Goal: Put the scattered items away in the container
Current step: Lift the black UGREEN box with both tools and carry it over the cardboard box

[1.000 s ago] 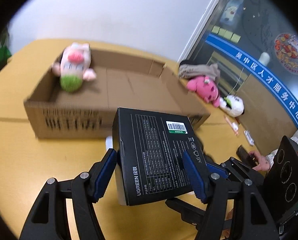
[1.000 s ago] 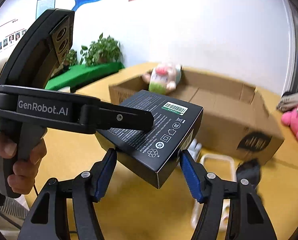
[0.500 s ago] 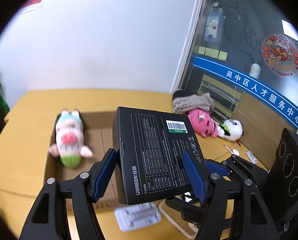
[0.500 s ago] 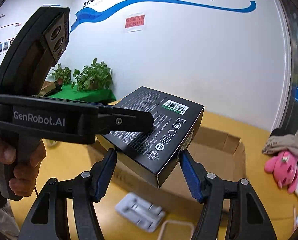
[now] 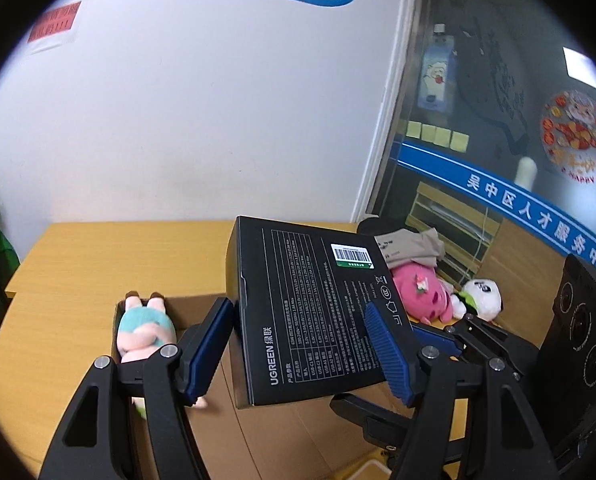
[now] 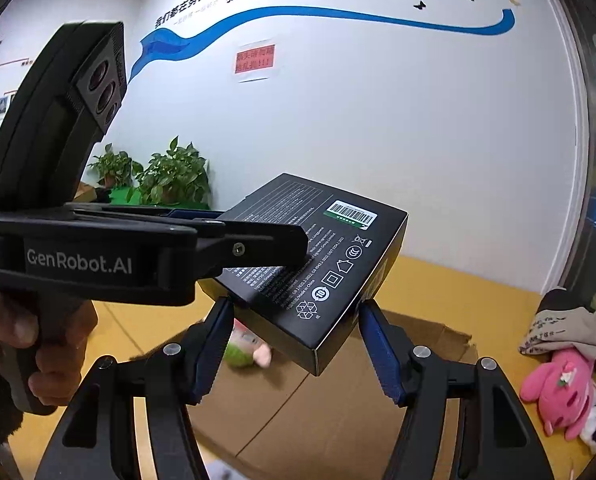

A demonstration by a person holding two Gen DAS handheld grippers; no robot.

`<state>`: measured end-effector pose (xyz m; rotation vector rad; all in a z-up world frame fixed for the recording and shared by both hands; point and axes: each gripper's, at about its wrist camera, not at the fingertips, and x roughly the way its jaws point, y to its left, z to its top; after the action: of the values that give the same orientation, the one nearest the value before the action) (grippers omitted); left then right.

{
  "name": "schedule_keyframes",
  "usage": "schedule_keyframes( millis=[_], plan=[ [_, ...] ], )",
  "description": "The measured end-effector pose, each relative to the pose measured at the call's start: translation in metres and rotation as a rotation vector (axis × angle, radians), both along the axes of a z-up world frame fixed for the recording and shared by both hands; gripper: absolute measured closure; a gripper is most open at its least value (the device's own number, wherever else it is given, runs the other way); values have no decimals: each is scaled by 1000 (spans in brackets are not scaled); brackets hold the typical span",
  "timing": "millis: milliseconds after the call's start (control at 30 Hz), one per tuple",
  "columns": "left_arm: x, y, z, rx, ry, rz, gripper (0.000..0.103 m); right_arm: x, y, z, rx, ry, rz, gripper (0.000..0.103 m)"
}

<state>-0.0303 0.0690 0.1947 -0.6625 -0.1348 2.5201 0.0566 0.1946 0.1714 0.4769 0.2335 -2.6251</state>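
A black UGREEN box (image 5: pixel 310 312) hangs in the air, held from two sides. My left gripper (image 5: pixel 298 320) is shut on it, blue pads pressed against its long sides. In the right wrist view my right gripper (image 6: pixel 294 312) is shut on the near corner of the same black box (image 6: pixel 322 264). The left gripper's body (image 6: pixel 138 252) clamps it from the left. Below lies the open cardboard box (image 5: pixel 282 440), with a pink and green pig plush (image 5: pixel 142 332) inside at its left end. The carton's floor (image 6: pixel 338 420) fills the space beneath my right fingers.
On the yellow table (image 5: pixel 78 264), right of the carton, lie a pink plush (image 5: pixel 418 296), a white panda plush (image 5: pixel 482 298) and a grey cloth bundle (image 5: pixel 410 248). A person's hand (image 6: pixel 18 328) grips the left tool. Potted plants (image 6: pixel 170 176) stand by the far wall.
Both grippers have risen and moved forward with the black box, from in front of the carton to above it. The white items on the table have slid out of view below.
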Motion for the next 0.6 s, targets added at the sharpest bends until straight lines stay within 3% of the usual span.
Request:
schedule_keyframes(
  millis=[367,600],
  plan=[
    [-87,-1,-25,-13,-90,18,35,-90,-3,-12,13,-82,24,34],
    [-138,-3,-72,-27,-210,43,35,-148,-2,-50,13,-171,53,35]
  ],
)
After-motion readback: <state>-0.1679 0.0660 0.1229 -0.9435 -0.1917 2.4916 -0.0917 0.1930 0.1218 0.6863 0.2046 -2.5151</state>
